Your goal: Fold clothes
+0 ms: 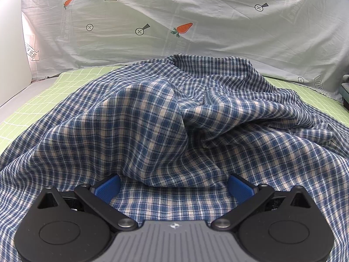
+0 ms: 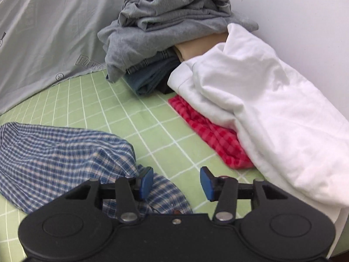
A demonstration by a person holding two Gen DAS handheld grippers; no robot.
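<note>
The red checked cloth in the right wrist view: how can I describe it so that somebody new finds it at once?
Start at the green grid sheet and follow it to the white wall, where the big white garment lies. The red checked cloth sticks out flat from under its near edge. It is the only red piece; the grey pile sits farther back.

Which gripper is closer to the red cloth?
Right. The right gripper hovers open over the green mat, with the red cloth just ahead to its right, under the white cloth. The left gripper sits open over the plaid shirt; no red cloth shows there.
</note>
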